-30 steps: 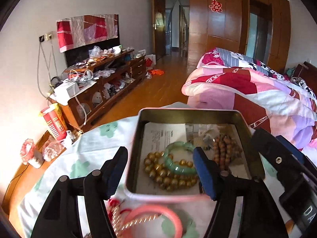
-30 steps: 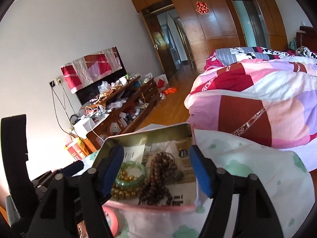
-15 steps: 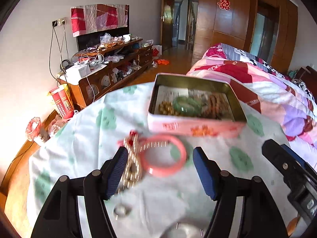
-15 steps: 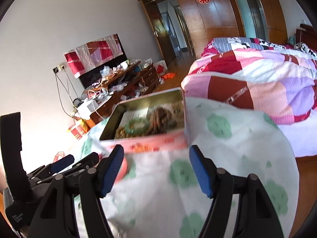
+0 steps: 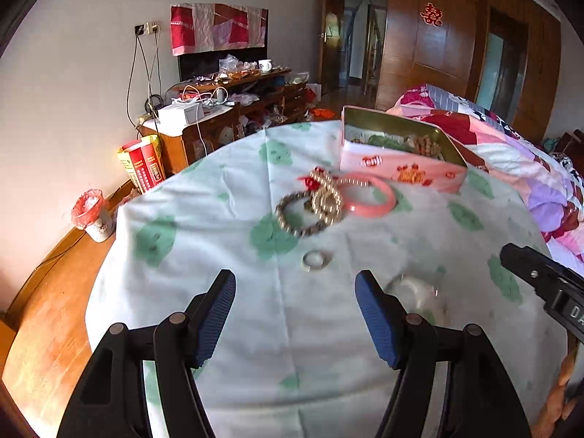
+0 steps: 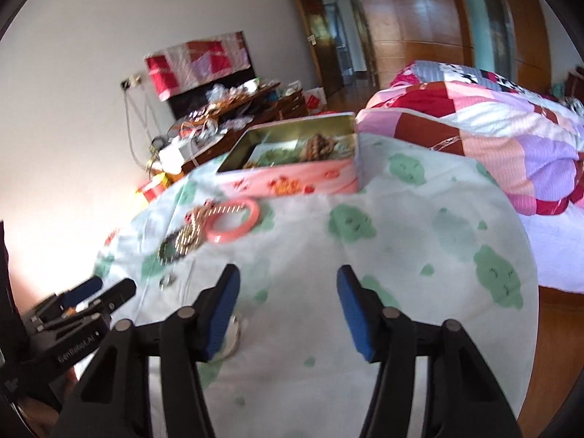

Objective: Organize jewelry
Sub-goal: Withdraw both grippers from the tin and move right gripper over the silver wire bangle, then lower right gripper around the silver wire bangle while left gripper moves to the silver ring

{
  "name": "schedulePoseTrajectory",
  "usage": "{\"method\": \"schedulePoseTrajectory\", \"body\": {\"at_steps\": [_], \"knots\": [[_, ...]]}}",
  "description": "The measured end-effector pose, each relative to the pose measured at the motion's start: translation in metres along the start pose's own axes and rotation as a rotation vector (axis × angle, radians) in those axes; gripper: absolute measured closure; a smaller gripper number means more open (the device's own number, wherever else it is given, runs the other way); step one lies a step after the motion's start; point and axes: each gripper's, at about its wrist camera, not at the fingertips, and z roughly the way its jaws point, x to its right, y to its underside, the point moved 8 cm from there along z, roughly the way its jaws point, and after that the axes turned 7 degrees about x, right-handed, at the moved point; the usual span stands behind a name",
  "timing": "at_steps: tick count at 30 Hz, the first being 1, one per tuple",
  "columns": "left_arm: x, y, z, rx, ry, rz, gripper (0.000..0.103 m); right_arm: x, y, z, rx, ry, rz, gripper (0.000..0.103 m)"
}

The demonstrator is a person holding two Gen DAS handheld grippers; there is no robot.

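An open pink tin at the table's far side holds green and brown bead bracelets. In front of it lie a pink bangle, a gold bead string with a red tassel, a dark bead bracelet and a small silver ring. A clear bangle lies by the left gripper's right finger. My left gripper is open and empty, well short of the jewelry. My right gripper is empty over bare cloth, its jaws closing.
The round table has a white cloth with green patches. A bed with a patchwork quilt stands to the right. A cluttered wooden TV stand lines the left wall. A red carton and a small bin sit on the floor.
Both grippers have pulled back from above the tin toward the table's near side, so the tin now looks far off. The right gripper's fingers stand closer together than before.
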Motion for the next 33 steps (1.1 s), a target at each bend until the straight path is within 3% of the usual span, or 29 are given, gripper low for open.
{"method": "schedulePoseTrajectory", "body": {"at_steps": [11, 15, 19, 26, 30, 33], "knots": [[-0.020, 0.021, -0.010, -0.022, 0.012, -0.052, 0.035, -0.029, 0.033, 0.003, -0.111, -0.087, -0.038, 0.050], [-0.022, 0.017, -0.011, -0.018, 0.019, -0.040, 0.035, -0.040, 0.036, 0.010, -0.138, -0.105, -0.081, 0.033], [-0.027, 0.014, -0.014, -0.011, 0.010, -0.038, 0.035, -0.057, 0.043, 0.019, -0.170, -0.127, -0.144, 0.031], [-0.040, 0.016, -0.010, -0.034, 0.007, -0.075, 0.035, -0.075, 0.063, 0.046, -0.275, -0.103, -0.234, 0.030], [-0.039, 0.018, -0.007, -0.050, 0.032, -0.080, 0.034, -0.085, 0.068, 0.051, -0.288, -0.051, -0.351, 0.026], [-0.034, 0.017, -0.005, -0.054, 0.047, -0.067, 0.034, -0.083, 0.067, 0.049, -0.286, -0.055, -0.351, 0.035]]}}
